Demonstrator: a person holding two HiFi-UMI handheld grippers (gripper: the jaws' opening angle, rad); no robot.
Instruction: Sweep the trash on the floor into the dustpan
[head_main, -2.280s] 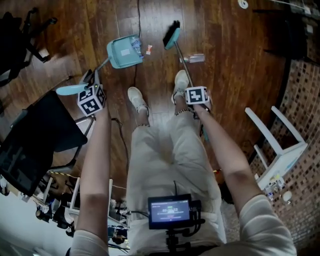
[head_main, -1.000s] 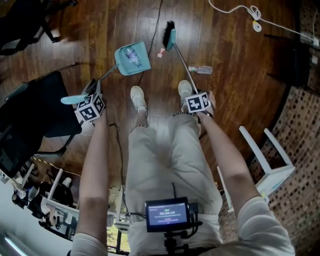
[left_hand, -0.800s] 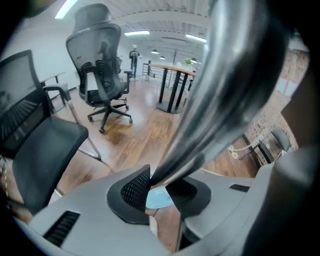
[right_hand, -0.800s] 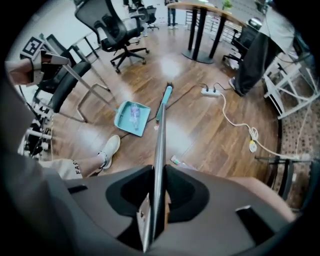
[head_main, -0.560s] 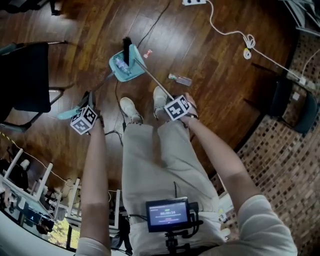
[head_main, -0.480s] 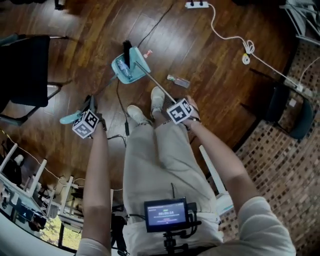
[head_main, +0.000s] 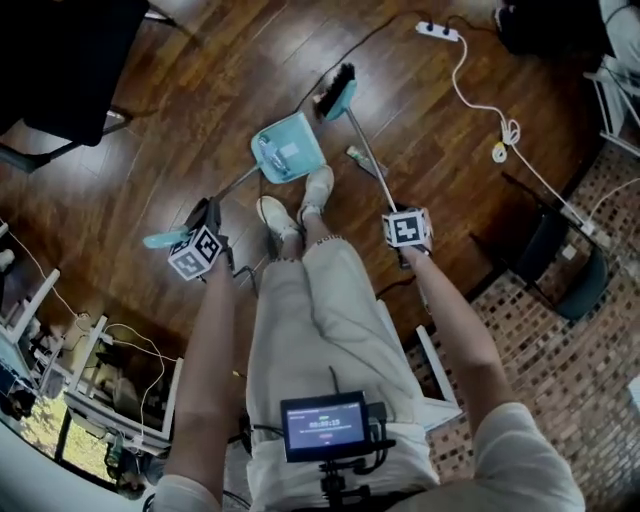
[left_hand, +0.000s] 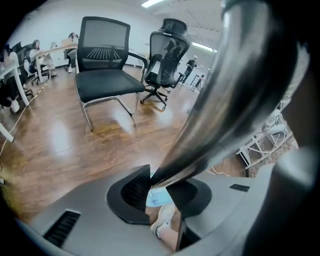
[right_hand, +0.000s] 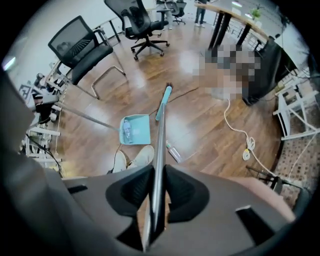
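A teal dustpan (head_main: 288, 160) rests on the wood floor just ahead of the person's shoes (head_main: 318, 188), with a clear bottle (right_hand: 127, 131) lying in it. Its long handle slants back to my left gripper (head_main: 200, 245), which is shut on it; in the left gripper view the handle fills the jaws (left_hand: 162, 187) and the dustpan (left_hand: 159, 197) peeks through below. My right gripper (head_main: 405, 228) is shut on the broom's metal handle (right_hand: 159, 150). The broom head (head_main: 338, 95) sits just beyond the pan's far right corner. Another small bottle (head_main: 365, 162) lies on the floor to the right of the pan.
A white cable (head_main: 510, 130) and power strip (head_main: 440, 30) trail over the floor at the upper right. Black office chairs (left_hand: 107, 75) stand around, one dark chair (head_main: 60, 60) at the head view's upper left. A tiled strip (head_main: 560, 330) borders the right.
The broom head has come out of the dustpan and now sits beyond it. The left gripper has swung sideways with the pan, which now lies close ahead of the shoes. The head view has turned.
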